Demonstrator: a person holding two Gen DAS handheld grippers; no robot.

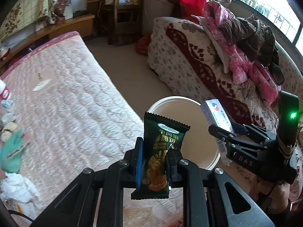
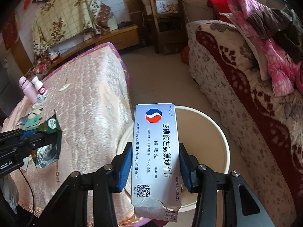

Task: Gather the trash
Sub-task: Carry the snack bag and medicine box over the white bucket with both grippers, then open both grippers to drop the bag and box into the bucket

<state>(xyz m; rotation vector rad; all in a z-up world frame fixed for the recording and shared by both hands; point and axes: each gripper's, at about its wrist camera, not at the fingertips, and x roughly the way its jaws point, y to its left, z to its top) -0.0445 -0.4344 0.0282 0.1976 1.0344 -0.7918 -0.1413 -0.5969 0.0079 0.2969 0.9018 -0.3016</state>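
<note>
We see two tools, each gripping one piece of trash. The left tool (image 1: 154, 167) is clenched on a dark green snack wrapper (image 1: 161, 155), held upright between its blue pads. The right tool (image 2: 155, 167) is clenched on a white medicine box (image 2: 156, 151) with a torn bottom corner. Both items hang over one cream bucket (image 2: 217, 138) standing on the floor between a bed (image 2: 85, 104) and a sofa (image 2: 236, 94).

On the bed's far left edge we count one pink bottle (image 2: 28, 89), one small white bottle (image 2: 39, 86), and a loose cluster of crumpled scraps (image 2: 34, 117) whose number we cannot make out. A white crumpled piece (image 1: 17, 191) lies near the bed's closer edge.

The bucket's near rim is hidden behind the box and the wrapper. The wrapper's small print is hard to read.

The bed wears a pink quilted cover. The sofa carries a floral blanket and a heap of pink and brown clothes (image 1: 246, 47). One wooden chair (image 2: 162, 19) stands at the back wall.
</note>
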